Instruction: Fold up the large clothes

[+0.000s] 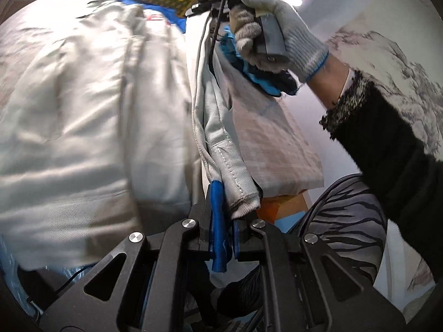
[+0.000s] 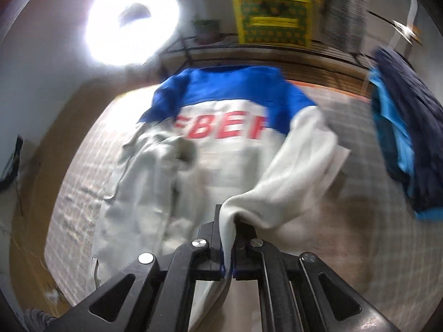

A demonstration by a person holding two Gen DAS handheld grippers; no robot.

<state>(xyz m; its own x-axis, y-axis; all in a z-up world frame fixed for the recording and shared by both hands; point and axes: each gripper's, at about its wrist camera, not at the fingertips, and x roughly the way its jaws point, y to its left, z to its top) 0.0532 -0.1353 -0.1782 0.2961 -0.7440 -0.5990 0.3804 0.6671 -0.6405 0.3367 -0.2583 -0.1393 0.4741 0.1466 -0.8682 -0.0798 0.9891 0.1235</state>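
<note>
Here the biggest thing is the table (image 2: 346,127), covered with a pale checked cloth, and spread over most of it, collar toward the far edge, lies the jacket (image 2: 227,163): white body, blue shoulders, red letters across the back. It lies back-up, probably so that its sides can be turned in over the middle. A second, dark and blue garment (image 2: 401,138) hangs near the table's right edge, apart from the jacket.

The jacket's right sleeve (image 2: 301,171) rises off the cloth toward the camera. Its end is clenched in the right hand-held gripper (image 2: 227,238), jaws shut on the white fabric, which spills out from between them. Holding it by the end probably lets the sleeve be carried across the back.

The left hand-held gripper (image 1: 221,221) is likewise clamped on cloth: a white, stitched edge with a blue strip pinched between its jaws, seemingly a hem or cuff of the same jacket. Just beyond it, a gloved hand (image 1: 279,30) grips the other tool's handle.
</note>
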